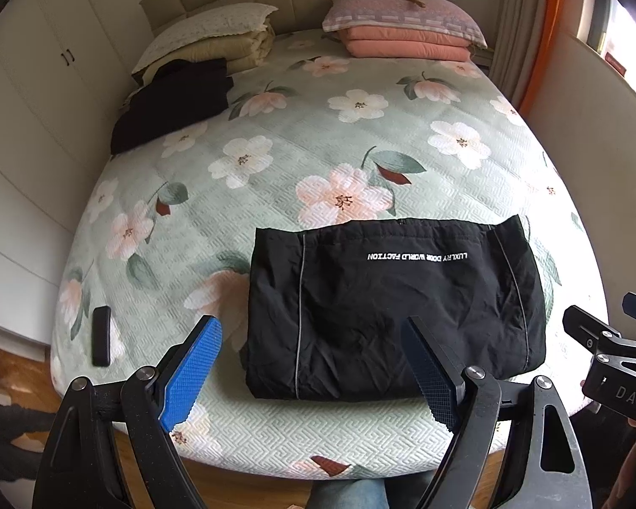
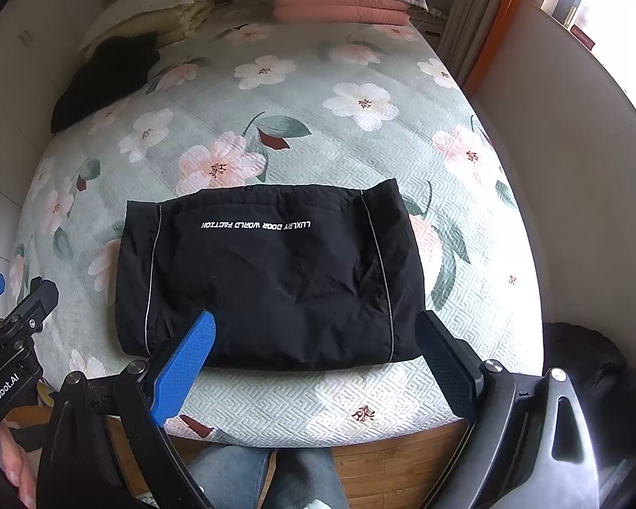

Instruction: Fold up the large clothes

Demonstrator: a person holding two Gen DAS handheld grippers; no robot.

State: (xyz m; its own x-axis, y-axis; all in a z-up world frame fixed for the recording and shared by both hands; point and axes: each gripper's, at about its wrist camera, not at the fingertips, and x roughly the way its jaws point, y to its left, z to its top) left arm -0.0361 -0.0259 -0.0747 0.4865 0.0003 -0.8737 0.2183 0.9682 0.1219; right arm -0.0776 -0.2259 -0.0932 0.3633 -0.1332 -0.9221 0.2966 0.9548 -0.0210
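We see the folded black jacket [image 1: 396, 307] lying low and centre in both views, near the bed's [image 1: 318, 437] bottom edge on the floral bedspread. Our left gripper [image 1: 311, 331] and right gripper [image 2: 318, 324] both hover above it, jaws spread wide, gripping nothing. Another black garment [image 1: 171, 104] sits at upper left.

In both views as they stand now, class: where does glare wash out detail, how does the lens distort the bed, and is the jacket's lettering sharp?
Left wrist view: the window glares at upper right, and the bed bulges round. Right wrist view: the window is blown out white, with dark corners. In both, the folded black jacket shows crisp lettering.
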